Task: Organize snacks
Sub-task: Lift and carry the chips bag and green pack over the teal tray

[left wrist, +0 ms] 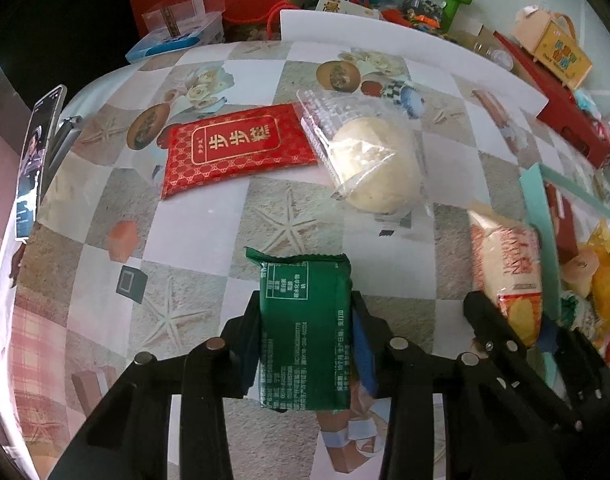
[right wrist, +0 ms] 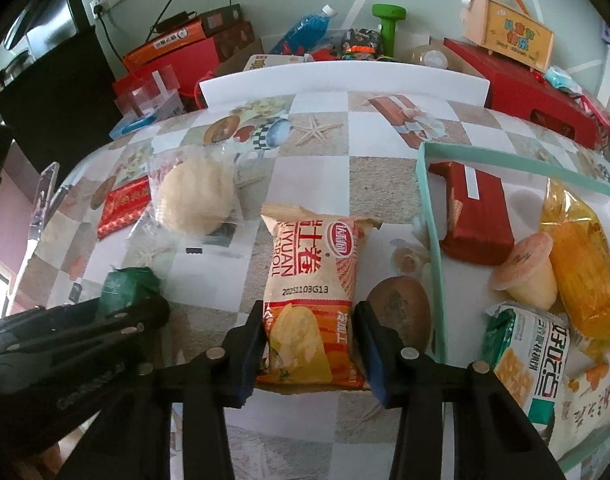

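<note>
My left gripper (left wrist: pixel 306 328) is shut on a green snack packet (left wrist: pixel 305 328), its pads pressing both long sides just above the patterned tablecloth. My right gripper (right wrist: pixel 311 344) is shut on an orange-and-cream roll packet (right wrist: pixel 311 292), which also shows at the right of the left wrist view as the roll packet (left wrist: pixel 505 264). A red flat packet (left wrist: pixel 233 148) and a pale round bun in clear wrap (left wrist: pixel 373 164) lie farther back on the table. The mint-rimmed tray (right wrist: pixel 433 216) to the right holds a red-brown box (right wrist: pixel 477 216), a jelly cup (right wrist: pixel 525 268), a yellow packet (right wrist: pixel 581 264) and a green-and-white packet (right wrist: pixel 529 356).
A phone on a stand (left wrist: pixel 37 160) is at the table's left edge. A white board (right wrist: pixel 345 76) fences the back, with red boxes (right wrist: pixel 537 80), a blue bottle (right wrist: pixel 305 32) and a green dumbbell (right wrist: pixel 389 20) behind it. The left gripper's body (right wrist: pixel 65 344) sits close beside the right one.
</note>
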### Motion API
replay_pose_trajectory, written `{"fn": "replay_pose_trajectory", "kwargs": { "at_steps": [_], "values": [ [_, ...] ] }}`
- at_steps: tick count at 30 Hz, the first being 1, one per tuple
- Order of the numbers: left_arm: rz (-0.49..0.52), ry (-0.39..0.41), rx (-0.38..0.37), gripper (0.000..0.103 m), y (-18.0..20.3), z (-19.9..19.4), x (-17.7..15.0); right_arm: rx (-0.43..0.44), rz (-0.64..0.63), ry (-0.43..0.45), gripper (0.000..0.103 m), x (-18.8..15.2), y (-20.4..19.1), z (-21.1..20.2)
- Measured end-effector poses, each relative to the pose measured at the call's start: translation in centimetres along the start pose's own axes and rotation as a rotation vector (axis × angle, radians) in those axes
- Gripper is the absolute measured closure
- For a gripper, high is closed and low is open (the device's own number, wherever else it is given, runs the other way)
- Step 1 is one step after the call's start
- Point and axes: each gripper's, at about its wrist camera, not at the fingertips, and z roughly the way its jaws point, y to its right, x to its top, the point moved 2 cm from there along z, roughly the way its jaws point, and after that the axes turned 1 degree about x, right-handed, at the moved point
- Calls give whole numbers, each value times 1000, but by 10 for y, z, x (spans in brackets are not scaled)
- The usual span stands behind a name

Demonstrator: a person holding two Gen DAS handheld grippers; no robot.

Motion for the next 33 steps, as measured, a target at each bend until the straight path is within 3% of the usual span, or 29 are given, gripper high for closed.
{"fn": "replay_pose_trajectory", "kwargs": {
  "at_steps": [6, 16, 26, 33],
  "values": [
    [-10, 20, -22, 62, -2, -15, 4, 23, 1, 6, 62, 2, -2, -5],
    [-12, 146, -73, 62, -2, -64, 9, 28, -8, 115, 62, 15, -4, -47],
    [41, 243, -156, 62, 28, -102, 15, 16, 21, 218, 62, 22, 12, -91],
    [91, 293, -192, 62, 53, -124, 13, -22, 88, 282, 62, 27, 44, -119]
  ]
}}
